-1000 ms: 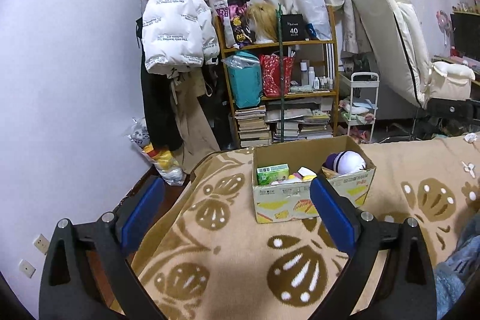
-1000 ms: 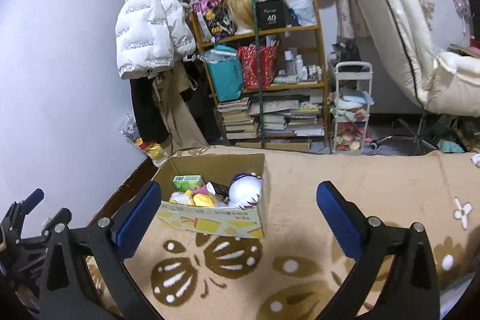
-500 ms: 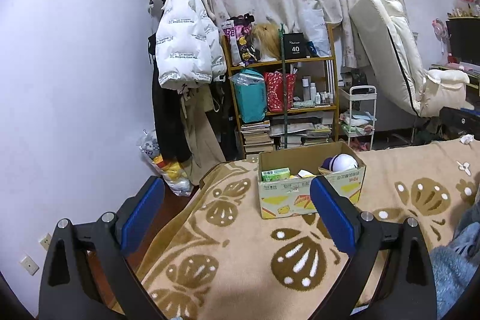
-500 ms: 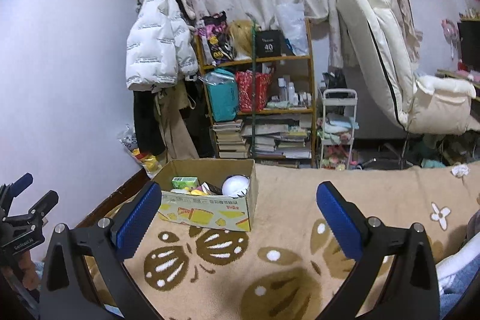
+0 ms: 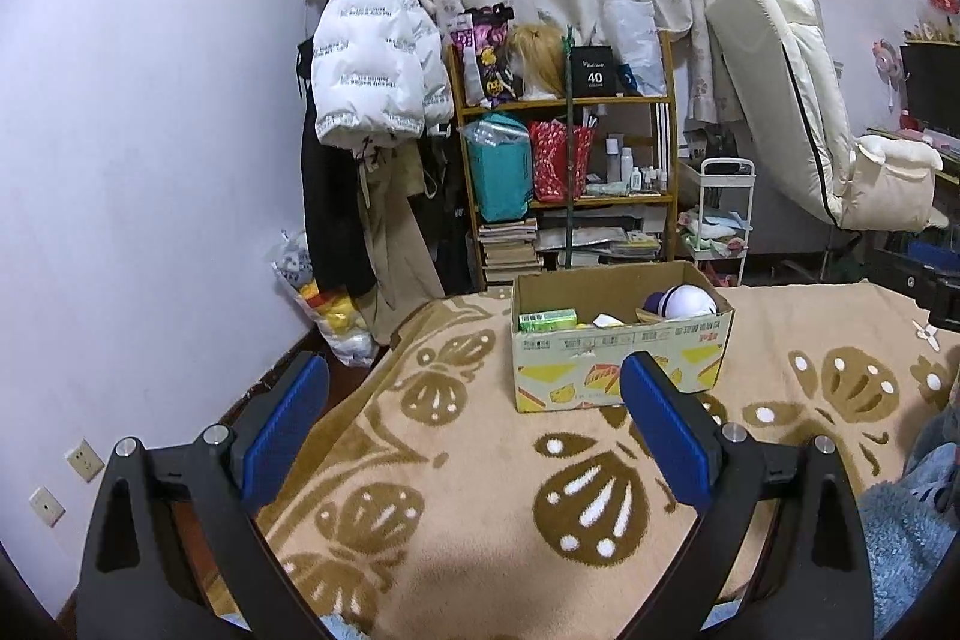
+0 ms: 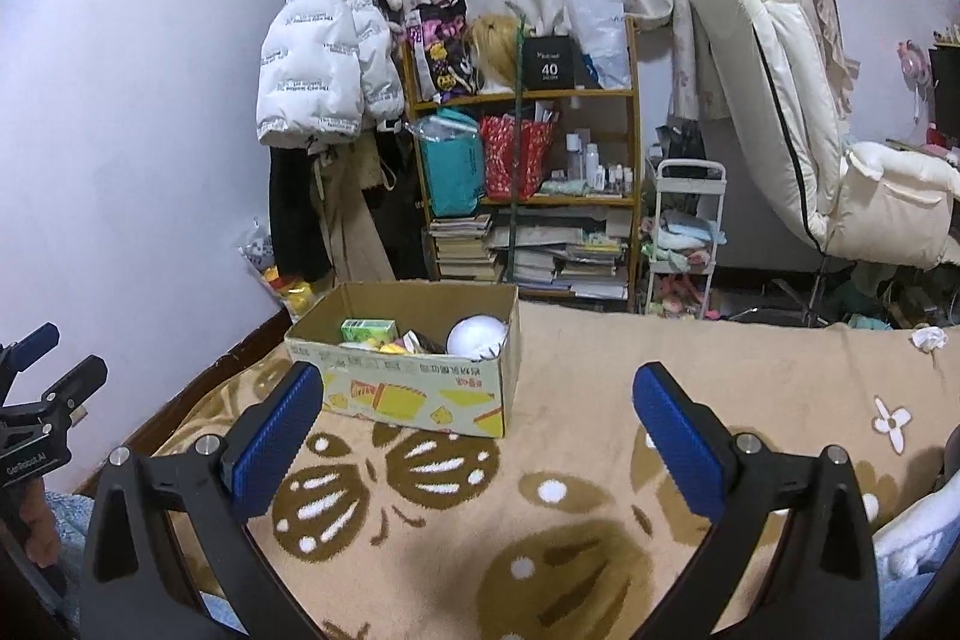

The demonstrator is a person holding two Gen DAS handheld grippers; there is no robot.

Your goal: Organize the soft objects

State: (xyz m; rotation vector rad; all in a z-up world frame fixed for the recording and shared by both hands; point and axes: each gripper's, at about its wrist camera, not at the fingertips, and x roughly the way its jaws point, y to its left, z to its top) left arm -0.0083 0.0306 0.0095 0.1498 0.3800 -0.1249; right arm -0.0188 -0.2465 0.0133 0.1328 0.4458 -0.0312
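A cardboard box (image 5: 624, 358) stands on the tan blanket with brown butterfly prints (image 5: 480, 490). It holds a white and purple plush ball (image 5: 687, 301), a green carton (image 5: 546, 321) and small yellow items. The box also shows in the right wrist view (image 6: 414, 388) with the white ball (image 6: 477, 337) and green carton (image 6: 367, 330). My left gripper (image 5: 474, 430) is open and empty, held back from the box. My right gripper (image 6: 477, 439) is open and empty, also short of the box. The left gripper shows at the far left of the right wrist view (image 6: 36, 400).
A wooden shelf (image 5: 564, 172) with books and bags stands behind the bed, with a white puffer jacket (image 5: 372, 70) hanging to its left. A white reclined chair (image 5: 804, 112) and small cart (image 5: 720, 220) are at the right. A crumpled tissue (image 6: 929, 338) lies on the blanket.
Both grippers have pulled back and risen away from the box, so it looks smaller and farther. Both stay open and empty.
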